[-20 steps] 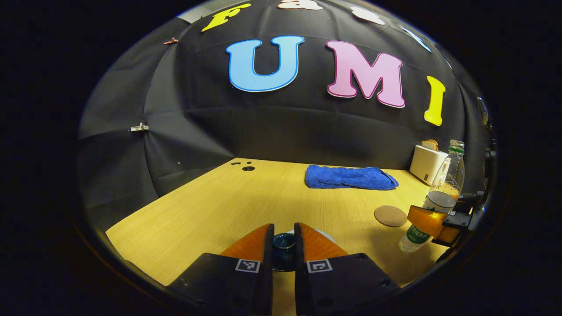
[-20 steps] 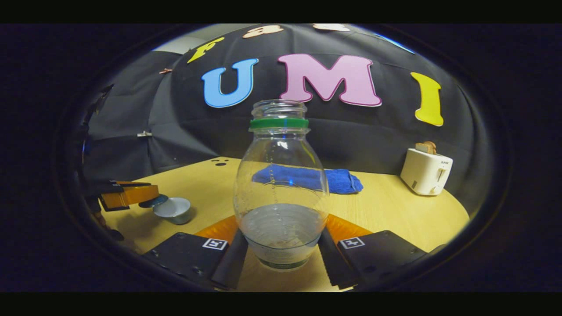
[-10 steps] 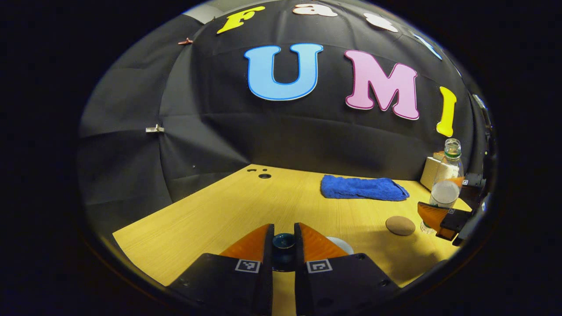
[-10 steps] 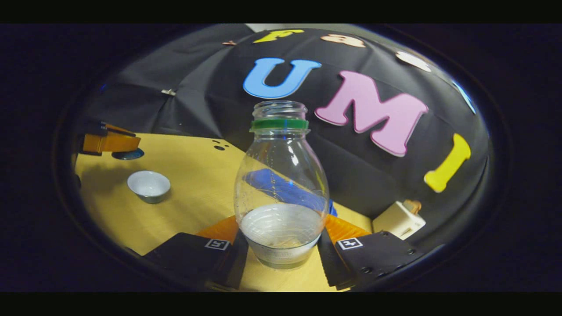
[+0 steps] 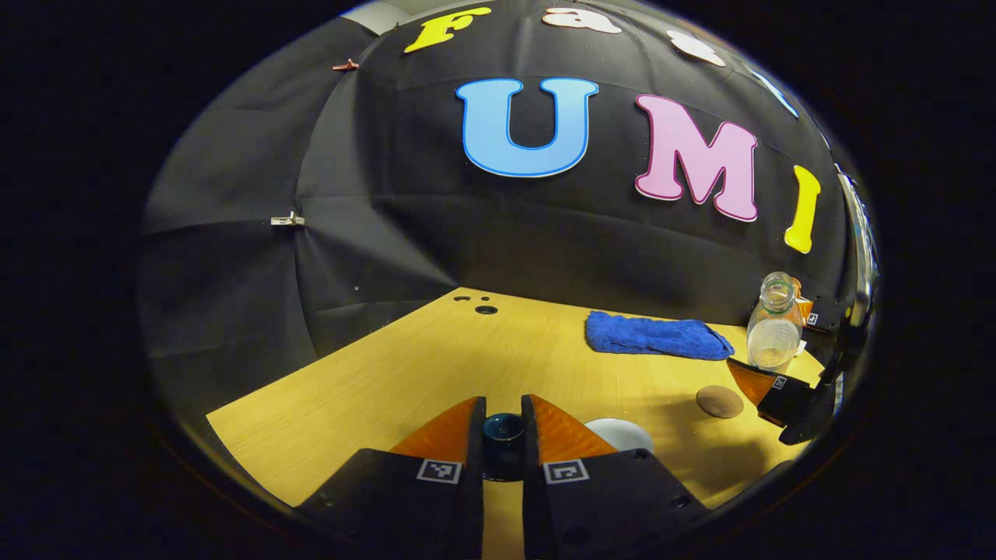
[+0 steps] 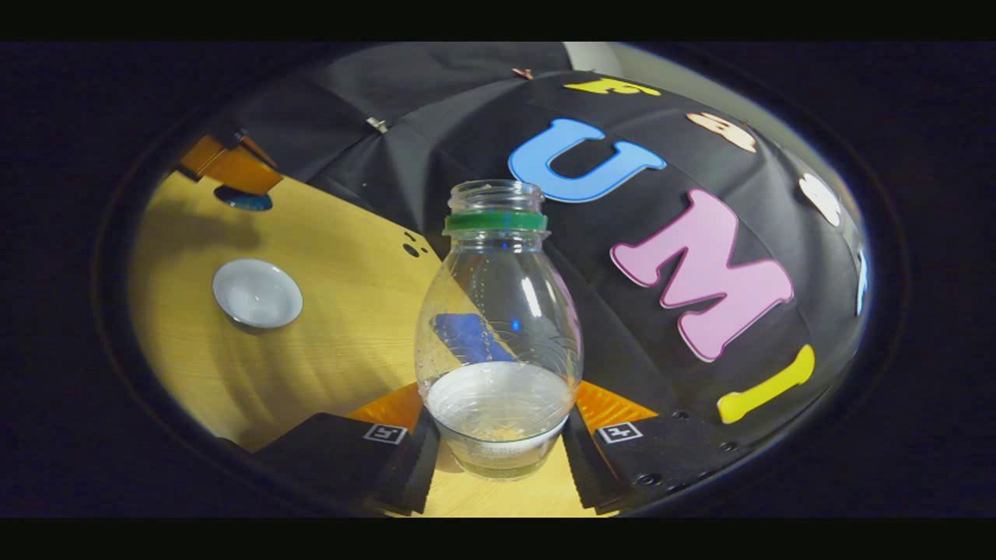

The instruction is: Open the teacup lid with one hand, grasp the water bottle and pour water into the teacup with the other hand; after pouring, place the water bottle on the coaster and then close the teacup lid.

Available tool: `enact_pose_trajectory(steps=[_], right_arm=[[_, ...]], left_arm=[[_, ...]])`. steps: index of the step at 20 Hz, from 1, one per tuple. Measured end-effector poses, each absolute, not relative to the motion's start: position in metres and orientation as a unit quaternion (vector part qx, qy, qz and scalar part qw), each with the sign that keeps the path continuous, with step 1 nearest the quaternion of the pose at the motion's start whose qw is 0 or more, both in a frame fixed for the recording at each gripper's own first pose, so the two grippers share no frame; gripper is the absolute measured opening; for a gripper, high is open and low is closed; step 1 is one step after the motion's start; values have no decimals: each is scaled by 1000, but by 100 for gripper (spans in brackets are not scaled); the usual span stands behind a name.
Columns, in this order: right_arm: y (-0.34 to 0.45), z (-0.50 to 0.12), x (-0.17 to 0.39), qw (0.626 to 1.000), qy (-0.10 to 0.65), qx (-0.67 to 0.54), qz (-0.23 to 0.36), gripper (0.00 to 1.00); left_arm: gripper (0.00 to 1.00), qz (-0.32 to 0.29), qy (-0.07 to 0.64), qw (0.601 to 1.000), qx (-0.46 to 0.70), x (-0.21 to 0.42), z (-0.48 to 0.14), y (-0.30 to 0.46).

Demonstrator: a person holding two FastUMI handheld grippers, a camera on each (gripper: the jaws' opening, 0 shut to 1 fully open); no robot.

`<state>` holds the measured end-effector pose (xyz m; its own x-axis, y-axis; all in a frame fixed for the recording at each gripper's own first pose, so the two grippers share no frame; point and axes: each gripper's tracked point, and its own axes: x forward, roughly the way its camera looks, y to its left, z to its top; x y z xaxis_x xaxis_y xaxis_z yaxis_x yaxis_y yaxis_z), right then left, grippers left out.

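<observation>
The right tool point(image 6: 498, 443), clamped on the water bottle point(image 6: 498, 342), has tipped toward the open teacup point(image 6: 257, 293) (left tool point(image 5: 503, 435) still pinching the lid point(image 5: 503, 429)).

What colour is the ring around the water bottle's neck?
Green. The ring on the water bottle shows best in the right gripper view.

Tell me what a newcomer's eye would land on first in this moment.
In the right gripper view, the clear plastic water bottle with a green neck ring, uncapped and part full, sits clamped in the right tool. The open white teacup sits on the wooden table to its left. In the left gripper view, the left tool pinches the dark blue lid knob.
</observation>
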<state>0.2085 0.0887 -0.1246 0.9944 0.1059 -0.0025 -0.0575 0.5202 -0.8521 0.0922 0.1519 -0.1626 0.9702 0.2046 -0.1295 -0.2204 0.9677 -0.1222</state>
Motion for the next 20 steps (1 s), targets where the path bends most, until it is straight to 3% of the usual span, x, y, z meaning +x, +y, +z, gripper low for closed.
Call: enact_pose_trajectory(steps=[10, 11, 16, 20], right_arm=[[114, -163, 234, 806, -28, -587, 67, 73], [115, -166, 236, 799, -28, -597, 68, 73], [114, -171, 244, 753, -36, -653, 69, 73], [124, -178, 252, 728, -49, -679, 83, 73]], left_arm=[[24, 112, 73, 988, -74, 97, -189, 187], [27, 111, 74, 988, -73, 98, -190, 189], [21, 105, 75, 988, -78, 100, -197, 190], [24, 100, 83, 990, -61, 102, -205, 195]])
